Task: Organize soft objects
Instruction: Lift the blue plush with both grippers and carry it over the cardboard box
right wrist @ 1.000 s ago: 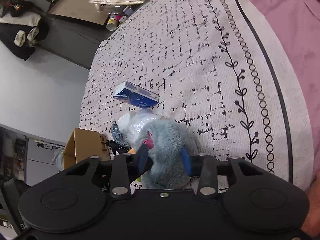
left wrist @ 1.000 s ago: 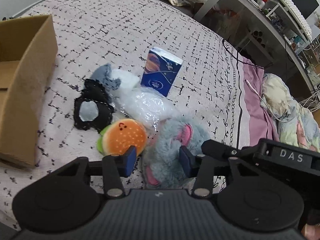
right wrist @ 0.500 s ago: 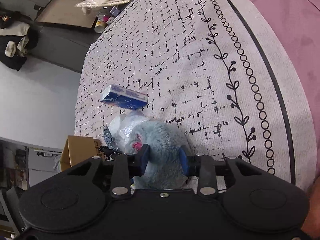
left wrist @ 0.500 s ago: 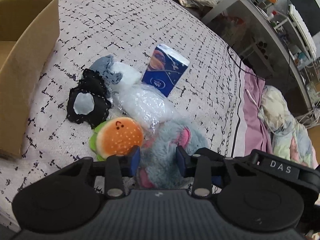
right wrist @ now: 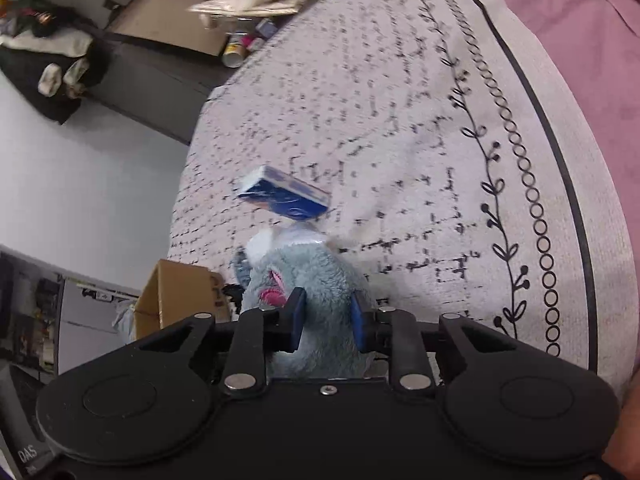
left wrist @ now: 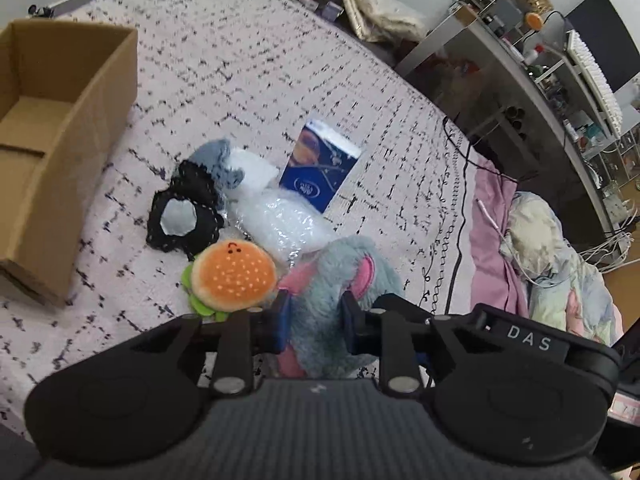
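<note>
The left gripper point(left wrist: 314, 320), at 6 o'clock in the frame, has just been closing and its blue pads now press both sides of the grey-and-pink plush toy point(left wrist: 340, 280). The burger plush point(left wrist: 233, 276) touches that toy at its 9 o'clock side. A clear plastic bag point(left wrist: 280, 222) lies at 12 o'clock from the burger plush, with the blue tissue pack point(left wrist: 318, 170) beyond it. The black lace item point(left wrist: 186, 216) lies at 10 o'clock. The cardboard box point(left wrist: 80, 152) stands open at the frame's 9 o'clock edge on the patterned bedspread point(left wrist: 248, 60).

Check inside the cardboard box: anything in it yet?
The left wrist view shows part of the cardboard box interior: bare brown floor and a folded flap, no soft toys in it. The near wall and the picture's edge hide the rest, so that portion cannot be confirmed.
</note>
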